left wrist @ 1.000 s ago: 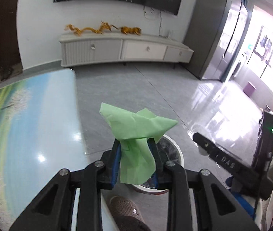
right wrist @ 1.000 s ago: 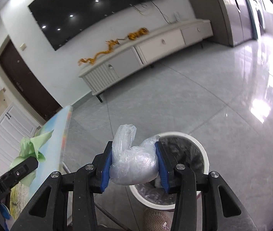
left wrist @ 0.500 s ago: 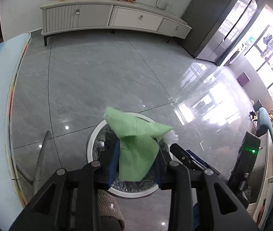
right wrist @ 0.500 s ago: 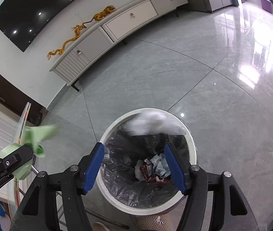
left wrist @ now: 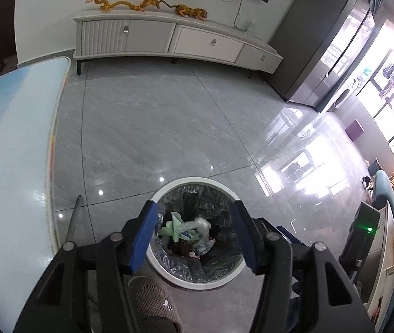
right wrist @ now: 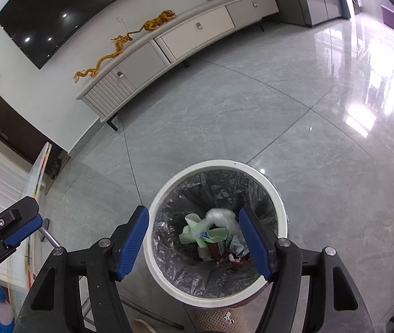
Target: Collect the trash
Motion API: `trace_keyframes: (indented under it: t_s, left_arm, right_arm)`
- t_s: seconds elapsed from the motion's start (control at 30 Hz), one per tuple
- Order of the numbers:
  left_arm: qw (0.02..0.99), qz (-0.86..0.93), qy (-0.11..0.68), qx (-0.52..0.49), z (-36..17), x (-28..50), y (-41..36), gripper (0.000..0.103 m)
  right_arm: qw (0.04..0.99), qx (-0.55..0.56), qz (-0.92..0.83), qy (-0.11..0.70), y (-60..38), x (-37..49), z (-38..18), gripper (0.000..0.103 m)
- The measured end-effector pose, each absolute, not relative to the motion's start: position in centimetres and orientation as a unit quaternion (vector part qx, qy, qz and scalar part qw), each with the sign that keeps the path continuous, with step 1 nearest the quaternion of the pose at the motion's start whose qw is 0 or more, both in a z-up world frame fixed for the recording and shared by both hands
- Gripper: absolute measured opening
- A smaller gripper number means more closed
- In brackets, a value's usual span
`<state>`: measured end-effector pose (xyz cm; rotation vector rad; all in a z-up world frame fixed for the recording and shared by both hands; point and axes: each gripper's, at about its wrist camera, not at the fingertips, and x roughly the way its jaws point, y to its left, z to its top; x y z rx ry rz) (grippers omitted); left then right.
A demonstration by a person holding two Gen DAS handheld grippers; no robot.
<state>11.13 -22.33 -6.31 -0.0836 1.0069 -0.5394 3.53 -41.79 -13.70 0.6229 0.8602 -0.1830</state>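
Note:
A white round trash bin with a dark liner stands on the grey floor below both grippers. The green paper and the clear plastic bag lie inside it on top of other trash. My left gripper is open and empty above the bin. My right gripper is open and empty above the bin too. The left gripper also shows at the left edge of the right wrist view.
A table with a sky-print top is to the left, its metal leg near the bin. A white TV cabinet stands along the far wall. A grey fridge is at the right. My slipper is by the bin.
Both grippers opened over the bin. The green paper left the left gripper and the plastic bag left the right gripper; both now lie in the bin.

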Motion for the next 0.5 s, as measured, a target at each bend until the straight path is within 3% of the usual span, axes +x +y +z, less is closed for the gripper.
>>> trace_keyframes:
  t_s: [0.13,0.5]
  left_arm:
    - [0.876,-0.222,0.428,-0.021,-4.2,9.8,-20.1,0.062]
    - [0.941,-0.120,0.315,0.015,1.9,4.4,-10.5,0.062]
  right_arm:
    - [0.874,0.272,-0.084,0.395,-39.7,3.1,-11.4,0.070]
    - [0.924,0.166,-0.056,0.338,-30.1,1.5,-4.1,0.086]
